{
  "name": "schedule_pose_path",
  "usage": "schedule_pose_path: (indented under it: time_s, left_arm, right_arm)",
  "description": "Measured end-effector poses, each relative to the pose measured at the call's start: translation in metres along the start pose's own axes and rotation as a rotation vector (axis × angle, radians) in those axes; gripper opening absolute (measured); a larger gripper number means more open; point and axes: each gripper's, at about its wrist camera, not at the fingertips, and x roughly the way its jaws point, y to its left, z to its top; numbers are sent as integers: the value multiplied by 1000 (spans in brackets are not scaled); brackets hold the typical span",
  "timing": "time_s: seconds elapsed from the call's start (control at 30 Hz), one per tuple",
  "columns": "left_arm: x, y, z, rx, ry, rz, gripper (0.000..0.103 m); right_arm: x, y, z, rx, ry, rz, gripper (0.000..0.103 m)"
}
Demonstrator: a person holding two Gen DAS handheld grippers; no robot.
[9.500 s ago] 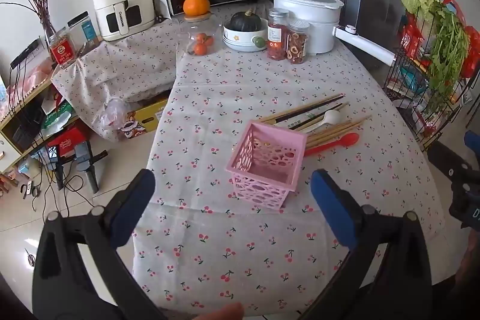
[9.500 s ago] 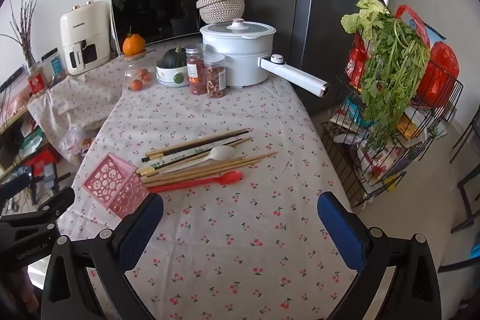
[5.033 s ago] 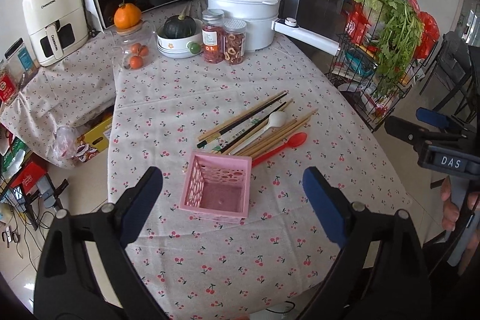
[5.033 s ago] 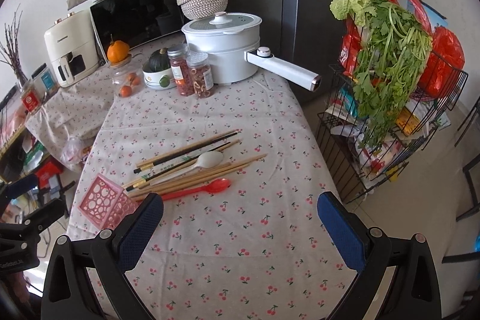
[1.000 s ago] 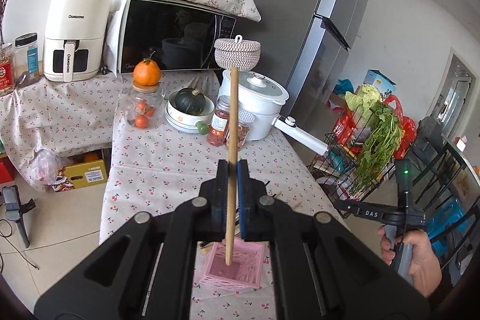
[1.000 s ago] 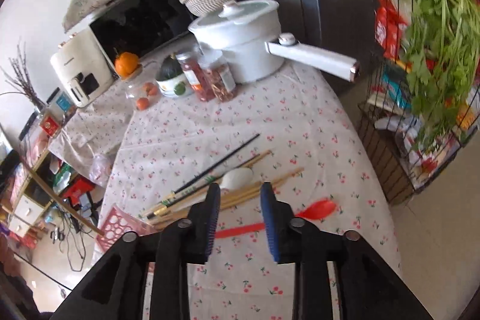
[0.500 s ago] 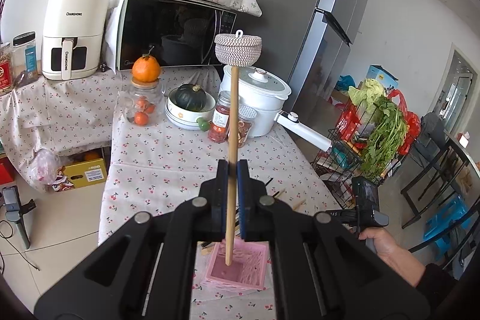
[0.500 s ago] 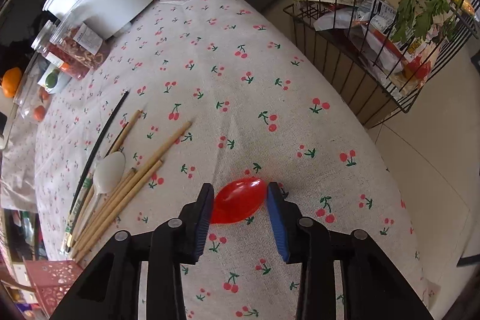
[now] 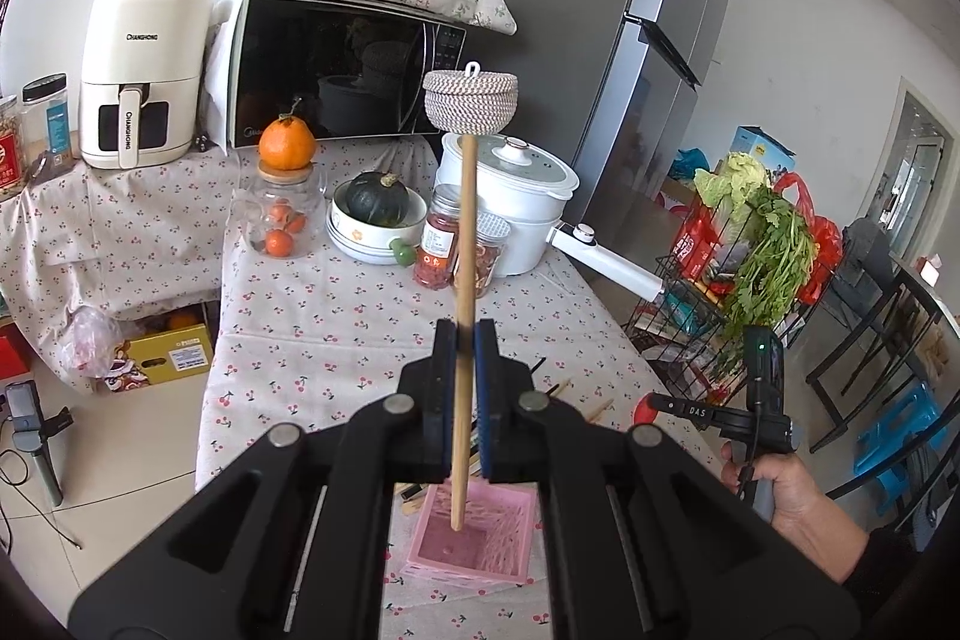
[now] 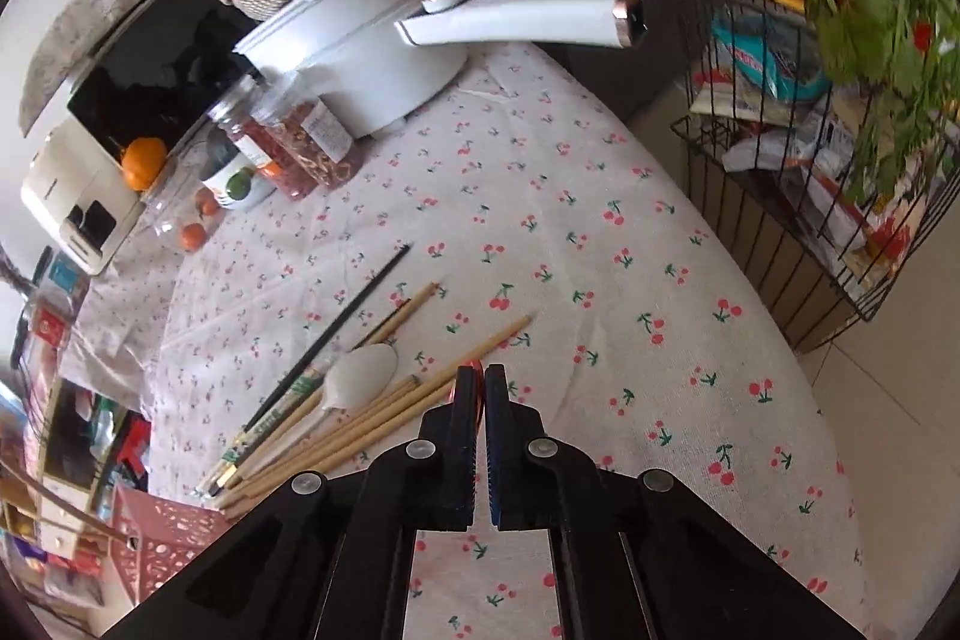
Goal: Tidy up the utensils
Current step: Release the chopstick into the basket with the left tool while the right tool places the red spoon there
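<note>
Utensils are split between my two grippers. My left gripper point(image 9: 462, 340) is clamped on a wooden chopstick point(image 9: 465, 244), held upright with its long axis near vertical and its lower tip hanging just above the open mouth of the pink basket point(image 9: 474, 532), so the drop is straight down. My right gripper point(image 10: 478, 376) has just been closing, and its jaws now pinch the bowl of the red spoon point(image 10: 475, 370), only a sliver of red showing between the pads. The spoon's handle is hidden under my fingers. The remaining chopsticks point(image 10: 360, 424) and the white spoon point(image 10: 360, 376) lie just to its left on the tablecloth point(image 10: 600, 250); the basket sits beyond them, nearer my left hand
</note>
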Motion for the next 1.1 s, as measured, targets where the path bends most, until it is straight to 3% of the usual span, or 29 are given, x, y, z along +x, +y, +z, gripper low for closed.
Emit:
schedule_pose_path:
  time_s: [0.23,0.57,0.83,1.1]
  left_arm:
    - [15,-7,-8,27,40,15,7]
    - [38,-10,-21,79,79,38,7]
    - [40,-7,-23,91,92,44,8]
    - [29,2,-21,71,90,51,29]
  right_arm:
    - [-81,80,-2,-231,-218,68,2]
    - [-143,131,-6,-248,-423,208,2]
    - [-115,180,-22,-361,-432,203,2]
    - [-79,205,-38,-477,-374,146,3]
